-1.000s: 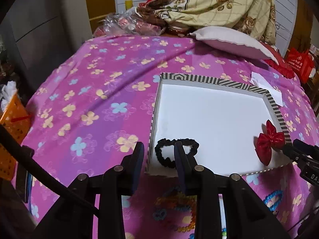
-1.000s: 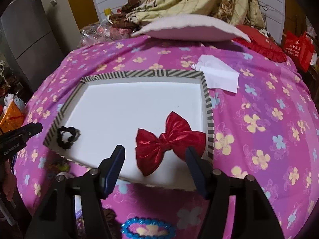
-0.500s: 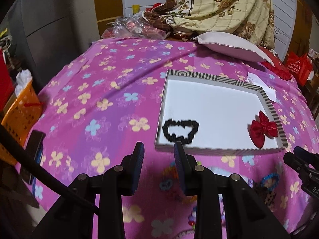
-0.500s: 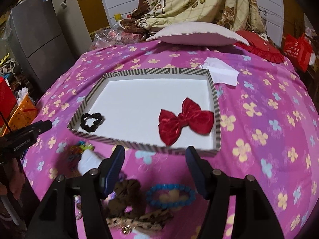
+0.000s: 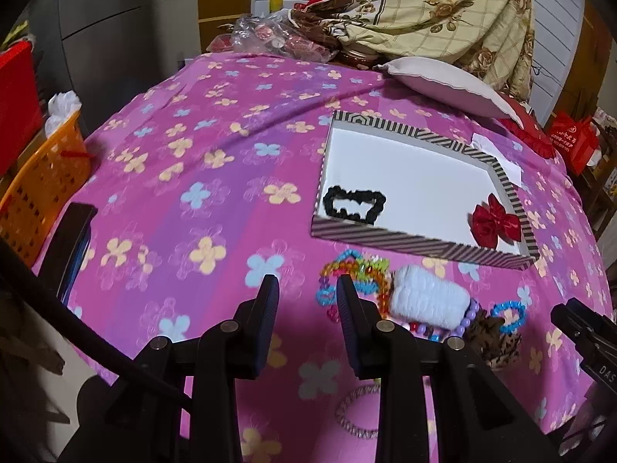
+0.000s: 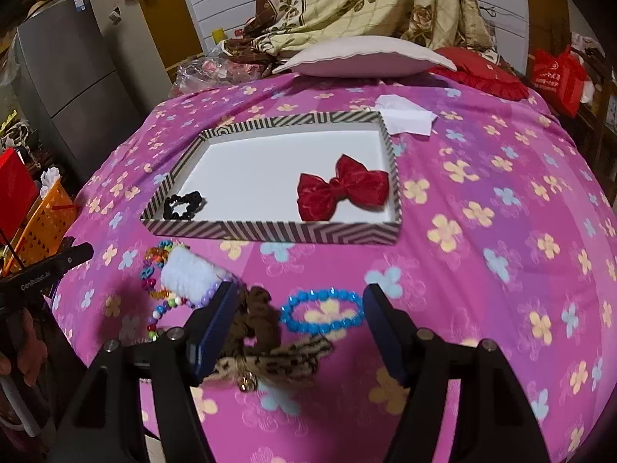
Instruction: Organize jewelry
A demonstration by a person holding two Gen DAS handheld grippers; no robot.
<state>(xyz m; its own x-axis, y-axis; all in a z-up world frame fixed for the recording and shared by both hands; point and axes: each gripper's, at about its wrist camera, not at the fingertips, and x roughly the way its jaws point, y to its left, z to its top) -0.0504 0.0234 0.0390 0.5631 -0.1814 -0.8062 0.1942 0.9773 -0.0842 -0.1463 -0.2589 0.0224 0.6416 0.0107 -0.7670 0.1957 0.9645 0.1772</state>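
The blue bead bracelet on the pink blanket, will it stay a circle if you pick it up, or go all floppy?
Probably floppy. The blue bead bracelet lies as a squashed oval on the pink flowered blanket, so it is likely strung beads, not a stiff ring. Lifted by one side it would likely hang down in a long loop. The small shiny beads may slip in the jaws; it looks light.

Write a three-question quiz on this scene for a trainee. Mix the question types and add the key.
1. True or false: the red bow lies inside the striped tray.
2. Which item sits between the fingers of the right tool? A) black scrunchie B) blue bead bracelet C) white scrunchie
3. Fill in: the left tool holds ____.

Key: 1 true. 2 B; it lies on the bedspread, not gripped. 3 nothing; it is open.
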